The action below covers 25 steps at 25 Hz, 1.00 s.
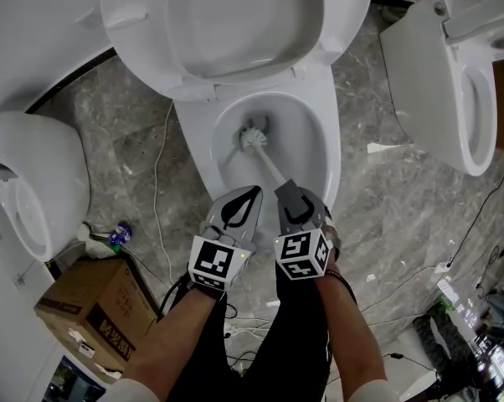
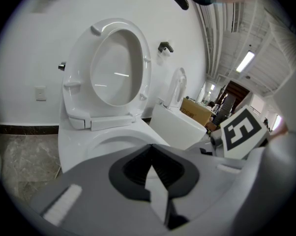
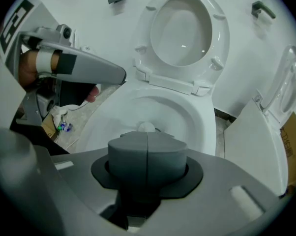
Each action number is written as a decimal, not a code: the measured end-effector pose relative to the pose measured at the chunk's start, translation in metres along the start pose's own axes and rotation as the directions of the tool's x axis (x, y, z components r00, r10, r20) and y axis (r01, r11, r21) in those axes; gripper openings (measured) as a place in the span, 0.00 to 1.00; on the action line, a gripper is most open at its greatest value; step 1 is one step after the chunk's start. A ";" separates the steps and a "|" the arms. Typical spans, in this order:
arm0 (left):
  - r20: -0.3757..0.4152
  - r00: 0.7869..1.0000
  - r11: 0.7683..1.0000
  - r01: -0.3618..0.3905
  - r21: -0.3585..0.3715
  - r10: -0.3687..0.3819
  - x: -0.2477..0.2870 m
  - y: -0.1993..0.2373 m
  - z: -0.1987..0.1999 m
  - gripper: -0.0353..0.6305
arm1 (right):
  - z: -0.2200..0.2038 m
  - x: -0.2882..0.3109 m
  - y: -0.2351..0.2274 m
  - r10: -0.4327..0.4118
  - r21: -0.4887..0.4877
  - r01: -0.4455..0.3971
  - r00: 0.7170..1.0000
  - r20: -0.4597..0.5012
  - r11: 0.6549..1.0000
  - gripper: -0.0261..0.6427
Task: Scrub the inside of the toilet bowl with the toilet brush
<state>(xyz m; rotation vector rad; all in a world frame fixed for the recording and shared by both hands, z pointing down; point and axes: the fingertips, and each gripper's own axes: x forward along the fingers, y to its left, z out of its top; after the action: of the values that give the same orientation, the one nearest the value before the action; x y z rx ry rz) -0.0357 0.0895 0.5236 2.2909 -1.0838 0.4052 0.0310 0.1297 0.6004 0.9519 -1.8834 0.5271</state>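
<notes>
Scrubbing looks under way: the right gripper (image 1: 290, 193) has its jaws pinching the brush (image 1: 264, 156), whose head sits deep in the toilet bowl (image 1: 323, 151) near its far edge, while the left gripper (image 1: 240, 204) hangs just beside with jaws pressed together and empty, so next the head should sweep round the bowl wall.

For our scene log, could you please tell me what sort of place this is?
Probably a workshop or test space, not a home bathroom: three white ceramic toilets stand close together on grey marbled floor, beside a brown cardboard box and loose cables.
</notes>
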 end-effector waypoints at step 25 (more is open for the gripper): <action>-0.009 0.996 0.996 -0.088 -0.032 0.088 0.033 0.043 -0.015 0.06 | 0.002 0.092 -0.007 -0.046 0.267 0.070 0.994 -0.095 0.961 0.28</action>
<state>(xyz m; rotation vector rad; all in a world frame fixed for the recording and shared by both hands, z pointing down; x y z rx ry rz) -0.0485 0.0565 0.5668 2.2174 -1.1821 0.4283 0.0107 0.0874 0.6799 1.1381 -1.7272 0.7933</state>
